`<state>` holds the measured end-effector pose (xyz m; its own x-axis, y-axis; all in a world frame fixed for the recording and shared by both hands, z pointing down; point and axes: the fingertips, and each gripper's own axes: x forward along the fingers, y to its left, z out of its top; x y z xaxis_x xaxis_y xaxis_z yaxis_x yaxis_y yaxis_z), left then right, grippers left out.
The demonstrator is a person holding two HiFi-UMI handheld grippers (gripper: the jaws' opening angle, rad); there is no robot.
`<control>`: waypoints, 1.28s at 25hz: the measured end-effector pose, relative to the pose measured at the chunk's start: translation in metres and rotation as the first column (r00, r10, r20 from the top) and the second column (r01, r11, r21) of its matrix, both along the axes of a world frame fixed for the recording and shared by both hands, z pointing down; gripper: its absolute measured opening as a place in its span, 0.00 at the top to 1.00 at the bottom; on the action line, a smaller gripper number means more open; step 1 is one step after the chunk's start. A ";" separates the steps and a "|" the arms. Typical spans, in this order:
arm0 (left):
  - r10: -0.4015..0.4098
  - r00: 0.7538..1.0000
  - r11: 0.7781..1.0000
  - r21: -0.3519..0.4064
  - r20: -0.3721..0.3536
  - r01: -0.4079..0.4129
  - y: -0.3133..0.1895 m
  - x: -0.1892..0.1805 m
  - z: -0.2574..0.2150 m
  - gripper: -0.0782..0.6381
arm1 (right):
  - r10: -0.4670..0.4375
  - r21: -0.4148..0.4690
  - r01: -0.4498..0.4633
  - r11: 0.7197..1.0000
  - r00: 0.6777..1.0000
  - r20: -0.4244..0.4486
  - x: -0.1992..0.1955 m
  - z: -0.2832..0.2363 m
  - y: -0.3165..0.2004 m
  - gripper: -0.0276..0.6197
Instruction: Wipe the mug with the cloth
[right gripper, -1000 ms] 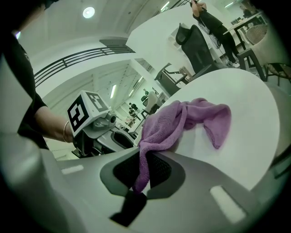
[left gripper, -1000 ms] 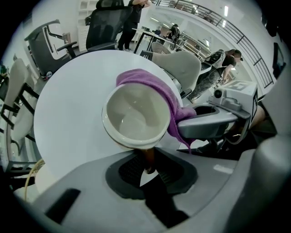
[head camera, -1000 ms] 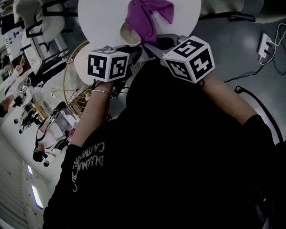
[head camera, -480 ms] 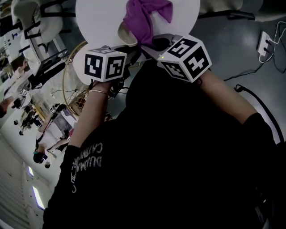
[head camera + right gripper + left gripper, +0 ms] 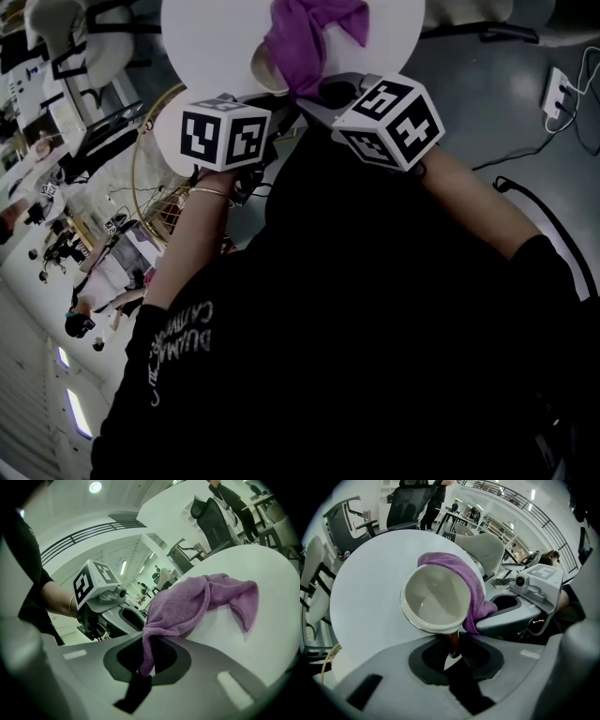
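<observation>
I see left claw (image 5: pixel 453 652) clamped on mug (image 5: pixel 435 597) by its handle, mug tilted just ahead of it over white bench (image 5: pixel 365 588). Right claw (image 5: pixel 142 666) pinching purple cloth (image 5: pixel 187 603), which is draped against mug's side.

little has changed. in the head view the right tongs (image 5: pixel 144 663) have slid a touch to the left, so their marker cube (image 5: pixel 389 122) stands slightly nearer the left tongs (image 5: pixel 453 651), and they have rolled a little. the cloth (image 5: pixel 305 42) pinched in them has shifted with that move: its loose corner now lies spread a bit wider over the desk (image 5: pixel 216 47). the mug (image 5: pixel 265 67) seems to have edged over too, though that may be only the head camera drifting.
</observation>
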<state>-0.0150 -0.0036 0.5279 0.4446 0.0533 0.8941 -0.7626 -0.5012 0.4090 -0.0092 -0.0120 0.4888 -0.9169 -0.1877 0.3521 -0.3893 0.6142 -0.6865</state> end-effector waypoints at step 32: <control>0.017 1.000 1.000 0.012 -0.022 -0.017 -0.001 -0.001 -0.001 0.79 | -0.035 -0.327 0.039 0.944 0.999 0.017 0.005 0.028 -0.002 0.92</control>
<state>-0.0162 -0.0044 0.5268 0.4638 0.0503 0.8845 -0.7444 -0.5192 0.4198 -0.0040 -0.0144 0.5165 -0.9252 -0.0298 0.3784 -0.3620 0.3691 -0.8560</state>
